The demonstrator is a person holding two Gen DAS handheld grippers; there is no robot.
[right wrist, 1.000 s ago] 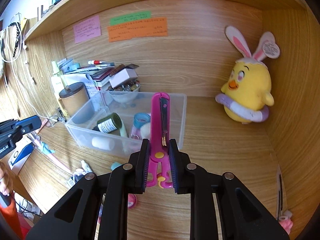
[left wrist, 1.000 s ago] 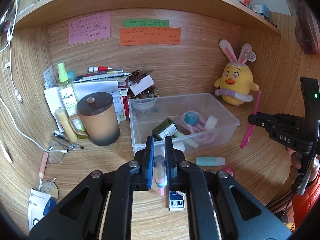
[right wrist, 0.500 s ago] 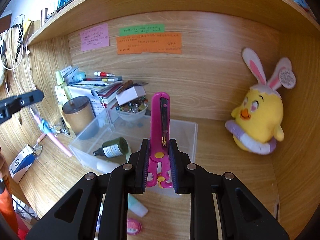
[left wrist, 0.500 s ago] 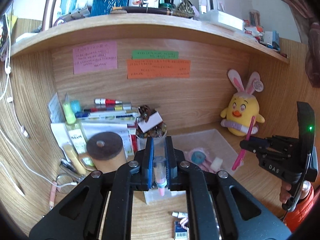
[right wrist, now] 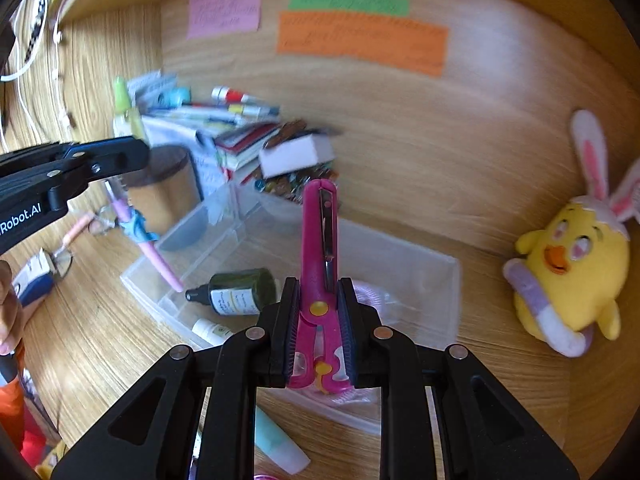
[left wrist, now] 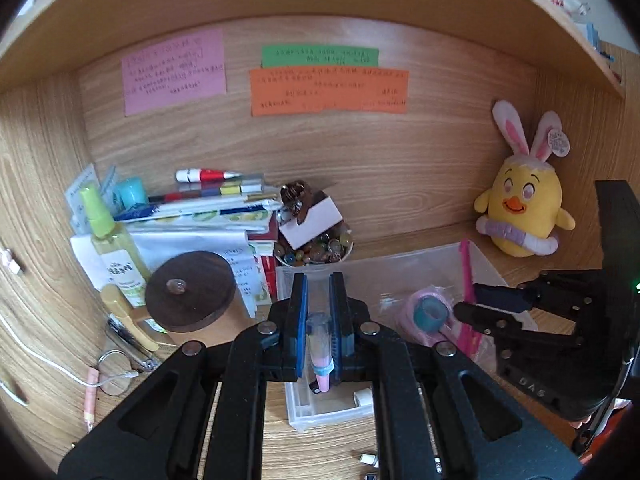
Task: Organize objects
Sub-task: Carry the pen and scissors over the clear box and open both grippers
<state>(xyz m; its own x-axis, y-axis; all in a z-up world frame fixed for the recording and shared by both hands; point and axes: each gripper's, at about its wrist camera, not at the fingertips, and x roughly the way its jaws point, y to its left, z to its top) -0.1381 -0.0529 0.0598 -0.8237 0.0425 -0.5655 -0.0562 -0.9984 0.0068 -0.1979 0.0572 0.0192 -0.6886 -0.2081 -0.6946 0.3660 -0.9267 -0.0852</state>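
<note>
Above the clear plastic bin (right wrist: 420, 276) on the surface, the right claw (right wrist: 318, 316) is clamped on pink scissors (right wrist: 320, 240) at the pivot, rigid and light; the left claw (left wrist: 319, 320) pinches a slim pink pen (left wrist: 320, 354), slippery, held mid-barrel.

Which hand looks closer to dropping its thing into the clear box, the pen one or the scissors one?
Probably the left: its pink pen already hangs over the clear box. The right's pink scissors reach it too, but their handles look short of the near wall.
</note>
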